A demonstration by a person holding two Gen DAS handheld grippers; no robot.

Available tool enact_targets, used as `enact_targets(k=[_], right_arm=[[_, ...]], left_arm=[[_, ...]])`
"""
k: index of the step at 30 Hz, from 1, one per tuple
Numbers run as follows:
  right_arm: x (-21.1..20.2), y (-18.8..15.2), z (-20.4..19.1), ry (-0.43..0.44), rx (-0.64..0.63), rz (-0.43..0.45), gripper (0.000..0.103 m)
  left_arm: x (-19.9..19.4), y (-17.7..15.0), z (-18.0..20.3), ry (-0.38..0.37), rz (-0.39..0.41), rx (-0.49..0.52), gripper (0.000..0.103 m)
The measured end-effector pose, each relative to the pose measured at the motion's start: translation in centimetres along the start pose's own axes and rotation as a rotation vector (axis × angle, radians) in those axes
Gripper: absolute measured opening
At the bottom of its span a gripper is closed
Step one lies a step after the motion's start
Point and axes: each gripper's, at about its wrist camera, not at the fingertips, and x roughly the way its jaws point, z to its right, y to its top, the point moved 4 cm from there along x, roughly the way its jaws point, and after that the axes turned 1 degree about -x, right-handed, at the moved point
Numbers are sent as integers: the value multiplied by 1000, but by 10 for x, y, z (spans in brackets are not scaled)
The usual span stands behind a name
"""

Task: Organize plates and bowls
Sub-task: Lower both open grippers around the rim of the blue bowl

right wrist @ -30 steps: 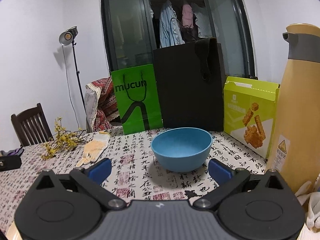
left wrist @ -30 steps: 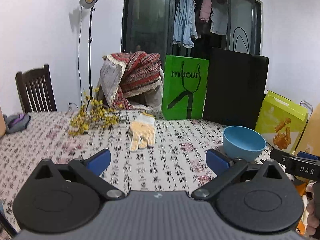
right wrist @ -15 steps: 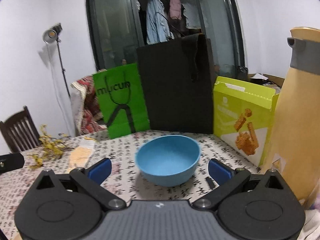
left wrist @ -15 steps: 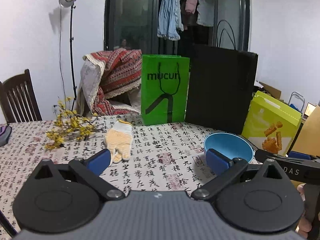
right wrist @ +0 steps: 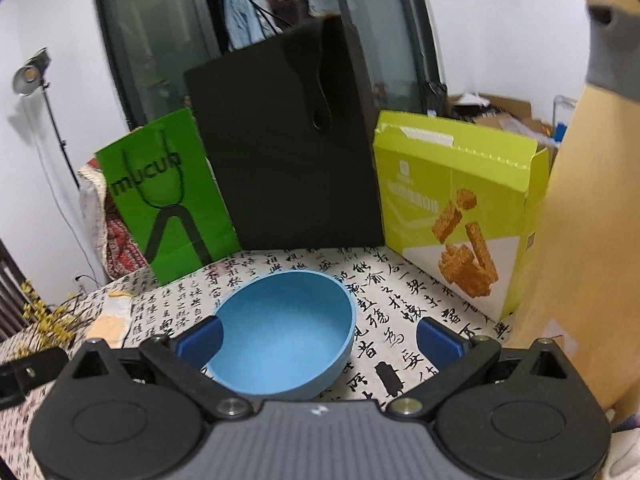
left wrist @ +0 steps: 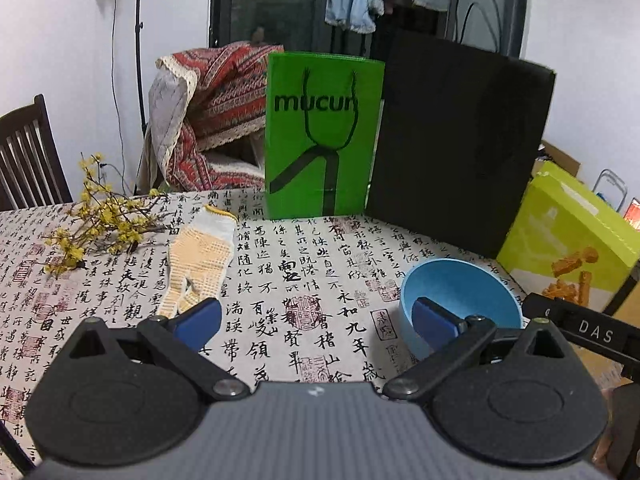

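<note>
Our right gripper [right wrist: 318,338] has closed in on the round matte blue bowl [right wrist: 285,332], which now sits between its spread, empty fingers [right wrist: 199,340] on the calligraphy-print tabletop [right wrist: 400,304]. Our left gripper [left wrist: 316,318], fingers also released, alone shows the knitted yellow-dotted glove [left wrist: 199,262]; the bowl lies right of it.

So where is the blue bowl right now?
The blue bowl sits on the patterned tablecloth, between the right gripper's open fingers, before the black bag.
</note>
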Motion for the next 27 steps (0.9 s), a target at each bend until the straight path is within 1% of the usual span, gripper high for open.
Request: enact_targets(k=[4,8,13,17,19,24,27], right_arm=[[22,5,3,-39,34,-23,103],[45,4,6,-32,76,-70,103],[60,0,7,-57,69,-37,103],[70,-3,15,-36,76,-27,103],[76,-4,21,-27,73,-43,103],[86,-7,33,-5,114,-54,103],[91,-10,37,-5,124,-66,103]], left_arm=[[20,0,5,9,-32,-19,103],[37,3,10,27,-43,-28,103],[57,4,17,49,-63,-32,103],[73,3,24,56,-79,-26,103],[79,3,27,59,-86,-22,103],[93,1,41,66,-82,-6,103],[102,-2,49,74,-88,-7,103]])
